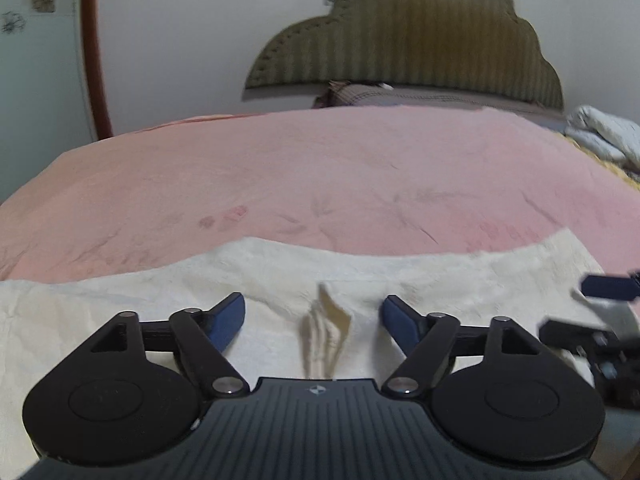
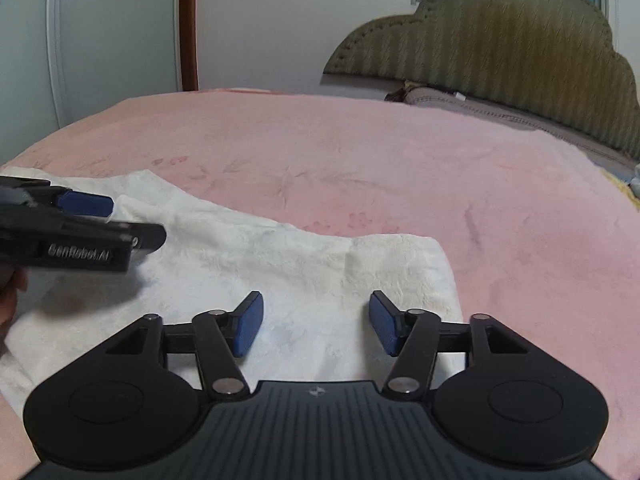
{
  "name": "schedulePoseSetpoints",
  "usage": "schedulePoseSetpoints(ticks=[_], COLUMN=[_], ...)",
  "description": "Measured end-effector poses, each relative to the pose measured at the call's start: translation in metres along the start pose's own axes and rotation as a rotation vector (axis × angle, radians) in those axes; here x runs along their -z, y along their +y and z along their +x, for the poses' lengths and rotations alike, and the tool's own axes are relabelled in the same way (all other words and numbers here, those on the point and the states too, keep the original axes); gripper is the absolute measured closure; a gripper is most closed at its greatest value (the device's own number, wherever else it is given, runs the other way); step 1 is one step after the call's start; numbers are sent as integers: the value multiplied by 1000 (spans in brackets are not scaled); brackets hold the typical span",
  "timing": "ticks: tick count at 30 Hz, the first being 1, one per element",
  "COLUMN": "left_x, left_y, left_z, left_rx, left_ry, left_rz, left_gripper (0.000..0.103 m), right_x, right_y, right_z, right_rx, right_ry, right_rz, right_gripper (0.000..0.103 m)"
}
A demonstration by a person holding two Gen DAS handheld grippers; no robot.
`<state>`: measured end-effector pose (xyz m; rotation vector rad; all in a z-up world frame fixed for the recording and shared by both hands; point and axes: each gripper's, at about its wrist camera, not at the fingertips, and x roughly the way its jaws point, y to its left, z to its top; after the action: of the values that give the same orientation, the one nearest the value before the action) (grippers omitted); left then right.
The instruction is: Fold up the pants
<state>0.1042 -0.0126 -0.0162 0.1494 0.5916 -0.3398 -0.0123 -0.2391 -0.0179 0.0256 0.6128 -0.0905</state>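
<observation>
Cream-white pants lie spread flat on a pink bedspread; they also show in the right wrist view. My left gripper is open just above the cloth, with a small raised fold between its blue pads. My right gripper is open and empty over the pants near their right edge. The left gripper shows at the left of the right wrist view. The right gripper shows at the right edge of the left wrist view.
A green padded headboard stands at the far end of the bed, with a checked pillow below it. White bedding lies at the far right. A wooden door frame stands at the left.
</observation>
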Motion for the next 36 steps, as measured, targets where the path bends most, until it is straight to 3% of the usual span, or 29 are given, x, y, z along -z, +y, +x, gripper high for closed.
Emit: schedulePoseSetpoints(ticks=[4, 7, 10, 14, 23, 27, 29, 32, 36], left_x=[-3, -5, -5, 0, 11, 6, 1, -2, -5], left_y=[13, 14, 18, 31, 64, 68, 61, 49, 44], left_z=[-3, -7, -19, -29, -48, -56, -59, -62, -52], left_rx=[-8, -38, -89, -121, -122, -64, -21, 58, 192], left_ry=[-5, -17, -62, -72, -32, -37, -47, -70, -24], left_rz=[-46, -35, -18, -39, -136, -173, -140, -94, -139], left_gripper=[19, 19, 19, 19, 18, 18, 18, 18, 18], right_x=[16, 28, 26, 26, 45, 47, 45, 47, 54], right_y=[20, 46, 55, 70, 119, 122, 120, 120, 127], right_z=[-12, -7, -15, -32, -54, -61, -62, -57, -56], right_rx=[-107, -73, -42, -140, -279, -248, -213, -188, -206], right_ry=[-14, -6, -33, -87, -139, -160, -164, -116, -100], right_rz=[1, -115, -149, -139, -422, -467, -461, -499, -543], right_gripper=[34, 19, 18, 18, 20, 26, 39, 48, 63])
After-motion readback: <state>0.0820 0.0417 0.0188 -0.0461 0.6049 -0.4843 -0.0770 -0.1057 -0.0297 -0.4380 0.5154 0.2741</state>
